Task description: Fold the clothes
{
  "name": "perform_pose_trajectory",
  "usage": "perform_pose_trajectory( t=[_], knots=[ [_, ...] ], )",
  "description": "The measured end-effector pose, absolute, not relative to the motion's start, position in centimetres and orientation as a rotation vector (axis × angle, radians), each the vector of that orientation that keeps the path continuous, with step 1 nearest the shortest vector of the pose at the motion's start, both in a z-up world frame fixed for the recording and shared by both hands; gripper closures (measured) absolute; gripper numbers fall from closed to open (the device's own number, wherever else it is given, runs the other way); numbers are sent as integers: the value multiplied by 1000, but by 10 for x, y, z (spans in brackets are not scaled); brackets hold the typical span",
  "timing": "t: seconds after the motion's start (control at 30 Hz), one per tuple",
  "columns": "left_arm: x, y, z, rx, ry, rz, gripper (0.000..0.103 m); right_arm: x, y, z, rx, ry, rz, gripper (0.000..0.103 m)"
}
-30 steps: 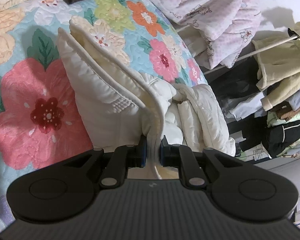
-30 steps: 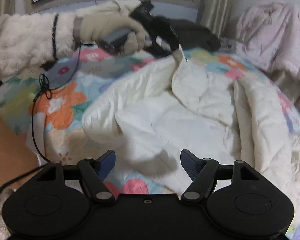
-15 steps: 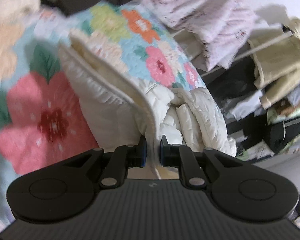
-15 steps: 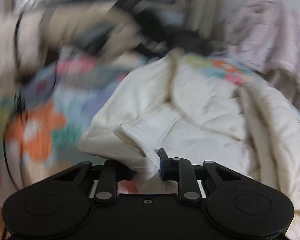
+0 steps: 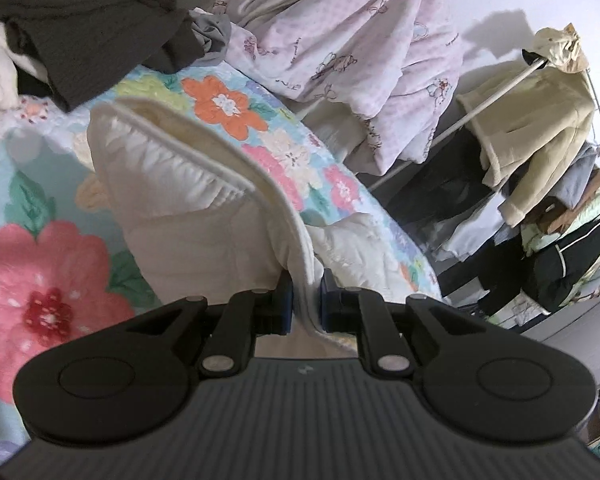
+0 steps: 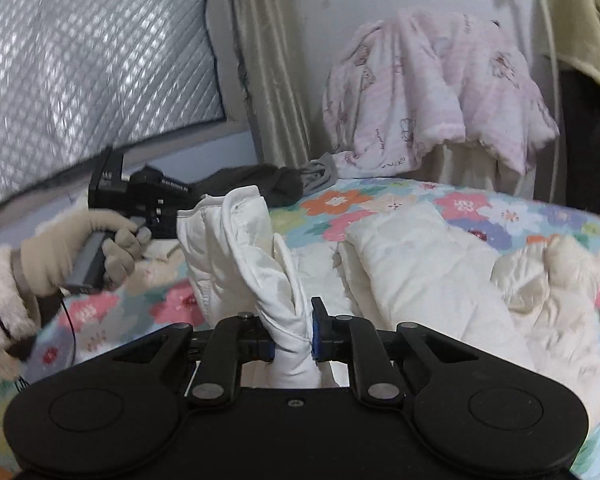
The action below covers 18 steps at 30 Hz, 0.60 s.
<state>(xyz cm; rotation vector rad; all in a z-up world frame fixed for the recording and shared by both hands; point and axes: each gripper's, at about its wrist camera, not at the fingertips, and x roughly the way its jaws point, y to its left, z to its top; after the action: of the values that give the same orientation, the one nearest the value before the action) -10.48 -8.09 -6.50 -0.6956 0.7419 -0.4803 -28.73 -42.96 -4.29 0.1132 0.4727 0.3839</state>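
Observation:
A cream quilted jacket (image 5: 188, 200) lies on the floral bedspread (image 5: 40, 272). My left gripper (image 5: 303, 304) is shut on a piped edge of the jacket and holds it lifted. My right gripper (image 6: 293, 340) is shut on a bunched white fold of the same jacket (image 6: 428, 272) and holds it raised. In the right wrist view the left gripper's body (image 6: 140, 200) and the gloved hand holding it appear at the left, beside the raised fabric. The rest of the jacket lies spread and rumpled to the right.
A dark garment (image 5: 88, 28) and a pink patterned blanket (image 5: 340, 52) lie at the bed's far side. A rack of hanging clothes (image 5: 540, 160) stands beyond the bed edge. A silver quilted panel (image 6: 80, 60) and curtain (image 6: 268, 60) back the bed.
My right gripper went from open above the jacket to shut on a fold and lifted it. My left gripper kept its hold and moved the edge leftward and lower.

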Motion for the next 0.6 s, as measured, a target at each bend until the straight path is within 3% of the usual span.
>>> perform_pose_trajectory(
  t=[0.2,0.37,0.47,0.6],
  knots=[
    [-88,-116,-37,-652,695,-515,92,-277,-461,-41,181,414,342,89],
    [-62,-195,3,-491,687,-633,92,-281,-511,-59,342,364,178,89],
    [-58,-252,4,-397,710,-704,92,-286,-538,-85,469,408,92,89],
    [-74,-309,-10,-260,681,-779,92,-290,-547,-86,437,416,44,89]
  ],
)
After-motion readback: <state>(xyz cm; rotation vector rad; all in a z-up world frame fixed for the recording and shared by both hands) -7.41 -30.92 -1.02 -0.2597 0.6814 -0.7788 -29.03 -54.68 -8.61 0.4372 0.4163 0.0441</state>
